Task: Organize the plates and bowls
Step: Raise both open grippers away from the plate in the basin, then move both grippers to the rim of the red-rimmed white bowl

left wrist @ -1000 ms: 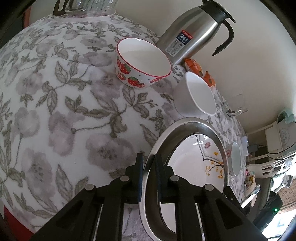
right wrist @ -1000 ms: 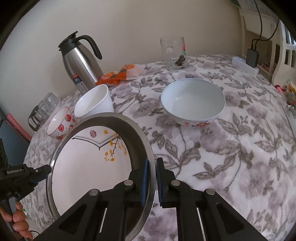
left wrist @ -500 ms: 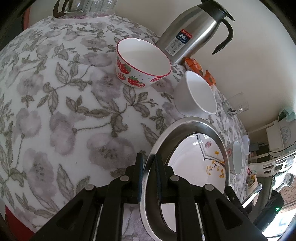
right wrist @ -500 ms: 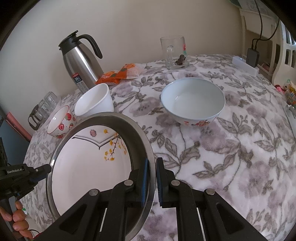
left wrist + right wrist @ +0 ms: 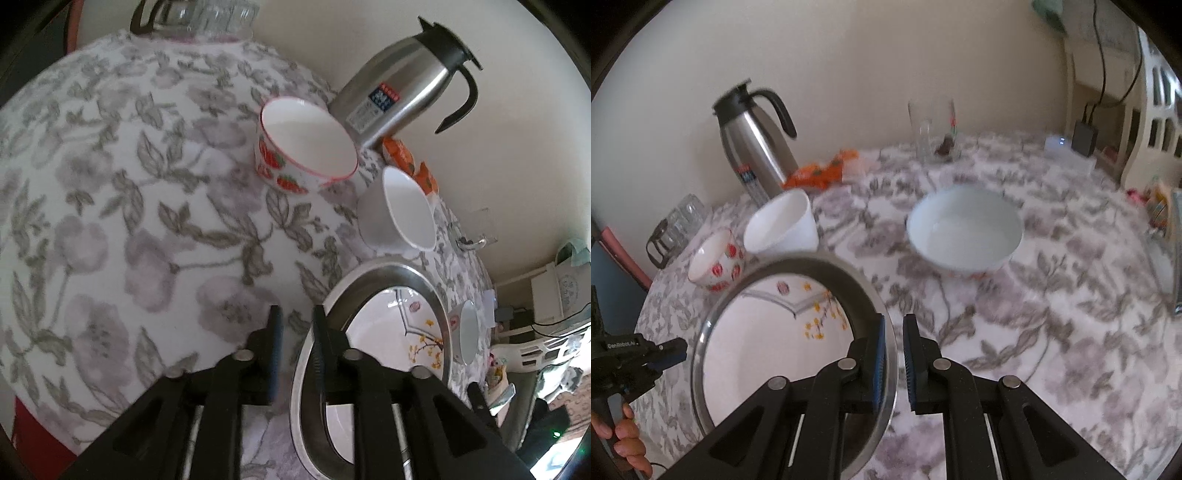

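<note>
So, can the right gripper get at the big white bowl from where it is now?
Probably yes. The right gripper, its jaws opening beside the metal plate, faces bare floral tablecloth up to the big white bowl; nothing stands between, and the bowl sits apart from the other dishes.

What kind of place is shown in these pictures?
Probably a dining table in a home: a floral tablecloth, a steel thermos jug, bowls such as the strawberry bowl, and a wall with plugged-in chargers.

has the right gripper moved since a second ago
Yes. The right gripper has lifted off the steel plate's rim, jaws opening; the big bowl sits lower in its view.
</note>
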`<action>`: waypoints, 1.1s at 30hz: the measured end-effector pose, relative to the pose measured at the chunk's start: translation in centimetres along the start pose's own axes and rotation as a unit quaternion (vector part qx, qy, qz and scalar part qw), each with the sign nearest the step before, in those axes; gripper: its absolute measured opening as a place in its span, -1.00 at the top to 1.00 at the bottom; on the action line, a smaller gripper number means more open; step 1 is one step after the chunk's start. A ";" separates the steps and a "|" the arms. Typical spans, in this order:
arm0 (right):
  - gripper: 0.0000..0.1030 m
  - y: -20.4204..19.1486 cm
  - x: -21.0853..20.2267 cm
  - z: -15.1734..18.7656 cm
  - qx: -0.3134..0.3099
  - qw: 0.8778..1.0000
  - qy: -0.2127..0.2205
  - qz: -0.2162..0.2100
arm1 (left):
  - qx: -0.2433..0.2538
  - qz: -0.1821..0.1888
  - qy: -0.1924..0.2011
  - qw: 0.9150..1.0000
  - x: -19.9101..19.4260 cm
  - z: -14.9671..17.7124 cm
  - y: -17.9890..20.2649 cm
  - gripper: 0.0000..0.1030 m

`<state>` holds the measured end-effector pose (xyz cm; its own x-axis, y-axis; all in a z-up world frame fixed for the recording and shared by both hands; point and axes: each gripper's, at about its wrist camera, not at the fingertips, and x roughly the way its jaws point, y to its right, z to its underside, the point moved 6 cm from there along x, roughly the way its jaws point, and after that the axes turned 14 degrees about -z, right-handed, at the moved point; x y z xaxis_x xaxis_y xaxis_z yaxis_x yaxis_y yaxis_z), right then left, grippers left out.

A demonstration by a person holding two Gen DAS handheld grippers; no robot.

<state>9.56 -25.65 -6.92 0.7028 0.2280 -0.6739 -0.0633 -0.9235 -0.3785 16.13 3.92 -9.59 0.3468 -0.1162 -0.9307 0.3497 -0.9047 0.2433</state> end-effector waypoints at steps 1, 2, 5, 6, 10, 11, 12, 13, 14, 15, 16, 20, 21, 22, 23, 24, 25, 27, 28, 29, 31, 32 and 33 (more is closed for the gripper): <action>0.31 -0.5 -0.3 -0.3 -0.006 1.000 0.007 -0.004 | 0.000 -0.001 0.005 1.000 -0.3 -0.1 0.0 0.07; 0.23 -1.1 -0.5 -0.5 -0.013 1.000 0.012 -0.007 | 0.001 -0.003 0.014 1.000 -0.6 -0.3 0.1 -0.11; 0.09 -2.7 -0.7 -0.8 -0.029 0.999 0.016 -0.015 | 0.019 -0.015 0.026 0.999 -1.1 -0.4 0.5 -0.15; -0.08 -3.1 -0.5 -0.7 -0.031 0.999 0.015 -0.019 | 0.025 -0.024 0.028 0.999 -1.2 -0.4 0.7 -0.17; -0.28 -4.5 0.6 -0.2 -0.044 0.999 -0.002 -0.030 | 0.053 -0.055 0.044 0.996 -1.4 -0.3 1.2 -0.32; -0.34 -4.6 0.9 -0.1 -0.046 0.999 -0.005 -0.026 | 0.058 -0.059 0.048 0.995 -1.5 -0.2 1.2 -0.42; -0.46 -4.6 1.0 0.1 -0.046 0.999 -0.006 -0.022 | 0.062 -0.061 0.051 0.995 -1.5 -0.2 1.3 -0.47; -0.52 -4.6 1.1 0.2 -0.043 0.999 -0.006 -0.017 | 0.068 -0.066 0.054 0.994 -1.5 -0.2 1.5 -0.57; -0.54 -4.5 1.2 0.2 -0.038 0.999 -0.006 -0.013 | 0.071 -0.067 0.056 0.994 -1.5 -0.2 1.5 -0.61; -0.59 -4.3 1.3 0.3 -0.035 0.999 -0.006 -0.010 | 0.073 -0.067 0.059 0.993 -1.6 -0.2 1.6 -0.62; -0.66 -4.1 1.3 0.3 -0.032 0.999 -0.006 -0.008 | 0.076 -0.067 0.063 0.993 -1.7 -0.2 1.7 -0.64; -0.98 -3.5 1.4 0.5 -0.024 1.000 -0.007 0.004 | 0.079 -0.071 0.092 0.990 -2.4 -0.7 2.2 -0.79; -1.00 -3.4 1.3 0.4 -0.024 1.000 -0.003 0.005 | 0.080 -0.071 0.102 0.989 -2.7 -0.9 2.4 -0.80; -1.00 -3.4 1.2 0.3 -0.024 1.000 -0.001 0.005 | 0.081 -0.069 0.112 0.988 -2.9 -1.1 2.5 -0.80; -1.00 -3.5 1.2 0.2 -0.024 1.000 0.001 0.005 | 0.083 -0.068 0.125 0.986 -3.3 -1.4 2.7 -0.80; -1.00 -3.5 1.1 0.1 -0.025 1.000 0.005 0.008 | 0.085 -0.068 0.142 0.984 -3.8 -1.7 3.0 -0.80; -1.00 -3.6 0.9 -0.1 -0.029 0.999 0.012 0.012 | 0.087 -0.069 0.155 0.982 -4.1 -2.1 3.2 -0.80; -1.00 -4.1 0.6 -0.6 -0.042 0.999 0.026 0.017 | 0.091 -0.071 0.180 0.977 -4.8 -2.9 3.7 -0.81; -1.00 -4.4 0.4 -0.8 -0.052 0.998 0.033 0.018 | 0.093 -0.071 0.187 0.975 -4.9 -3.3 3.9 -0.81; -1.00 -4.8 0.3 -1.1 -0.058 0.998 0.037 0.016 | 0.095 -0.071 0.194 0.974 -5.1 -3.8 4.1 -0.81; -1.00 -5.3 0.3 -1.6 -0.065 0.997 0.039 0.012 | 0.092 -0.060 0.195 0.975 -5.2 -4.7 4.4 -0.81; -1.00 -5.5 0.4 -1.8 -0.066 0.997 0.039 0.010 | 0.090 -0.052 0.194 0.975 -5.1 -5.1 4.5 -0.81; -1.00 -5.7 0.5 -2.1 -0.068 0.997 0.038 0.008 | 0.088 -0.048 0.195 0.976 -5.1 -5.4 4.6 -0.81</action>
<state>11.76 -20.88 -3.78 0.7550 0.1941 -0.6264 0.0190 -0.9613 -0.2750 20.66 2.56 -2.27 0.6368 0.1056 -0.7638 0.2533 -0.9643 0.0778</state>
